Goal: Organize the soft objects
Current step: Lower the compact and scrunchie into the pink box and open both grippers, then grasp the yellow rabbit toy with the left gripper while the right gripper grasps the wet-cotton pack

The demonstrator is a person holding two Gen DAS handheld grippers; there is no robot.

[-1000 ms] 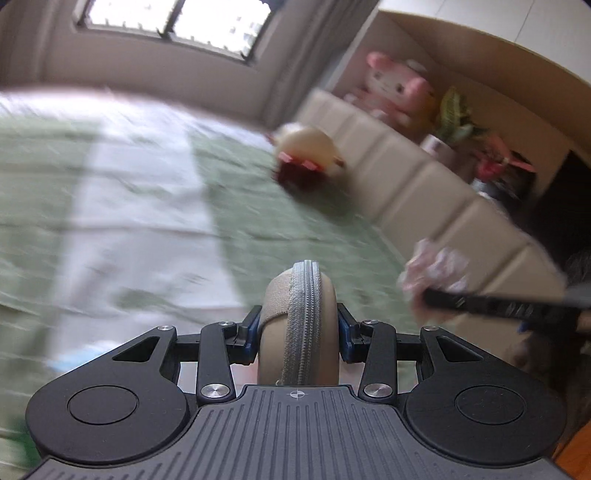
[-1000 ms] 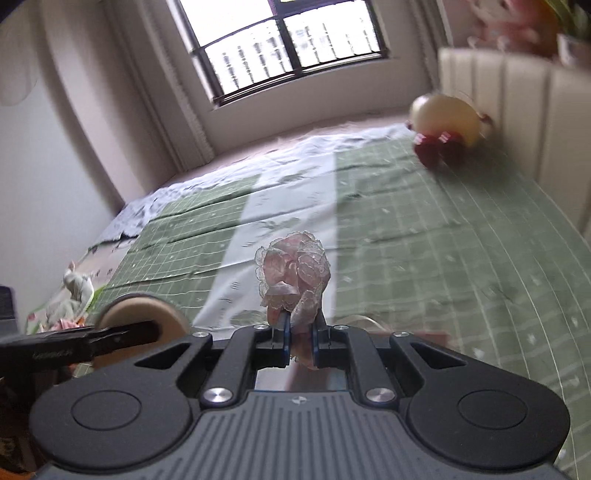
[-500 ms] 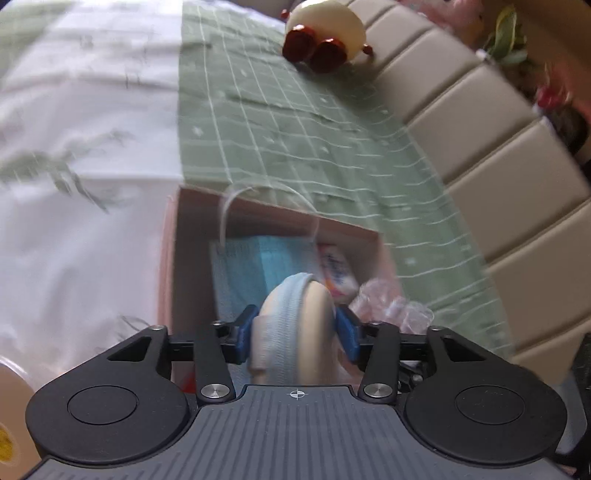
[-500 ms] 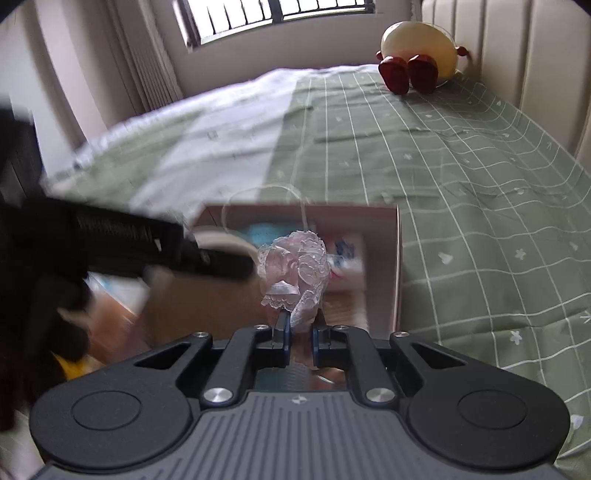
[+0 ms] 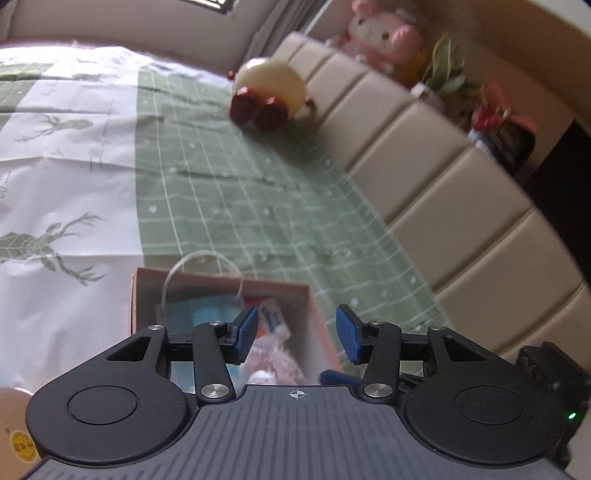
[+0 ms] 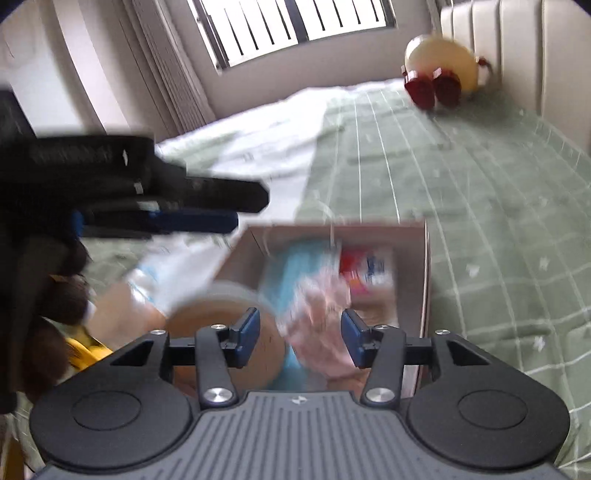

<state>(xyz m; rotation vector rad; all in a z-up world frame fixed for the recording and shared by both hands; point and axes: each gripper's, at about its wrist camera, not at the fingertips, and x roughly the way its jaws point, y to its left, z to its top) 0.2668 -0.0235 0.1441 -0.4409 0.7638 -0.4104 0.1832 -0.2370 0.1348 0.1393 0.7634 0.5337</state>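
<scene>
- Nearest the left wrist camera, the left claw (image 5: pixel 297 334) stands open, its blue pads (image 5: pixel 246 333) apart and holding nothing, above the near end of a pink cardboard box (image 5: pixel 140 295) that sits on the bed.
- In the right wrist view, the right claw (image 6: pixel 301 338) is likewise spread wide with nothing between its pads; the left claw (image 6: pixel 192 206) crosses that frame as a dark blurred bar at the left.
- Just past the right claw's pads lies the pink lace scrunchie (image 6: pixel 321 317), blurred, inside the box (image 6: pixel 426 266); the left view shows it too (image 5: pixel 277 360), low between the pads.
- Beside the scrunchie, at the left edge of the box, is the round beige zip pouch (image 6: pixel 229 325); whether it rests inside the box or against its wall is not clear.
- Deeper in the box lie a blue face mask (image 5: pixel 199 314) with a white ear loop (image 5: pixel 201 258) arching over the far wall, and a small red-and-white packet (image 6: pixel 364 267).
- Around the box spreads a green grid bedspread (image 5: pixel 258 192), with a white deer-print panel (image 5: pixel 66 166) to the left.
- Far off, a cream round plush toy with red feet (image 5: pixel 269 86) sits against the padded beige headboard (image 5: pixel 424 162).
- On the shelf behind the headboard sits a pink plush rabbit (image 5: pixel 384 35).
</scene>
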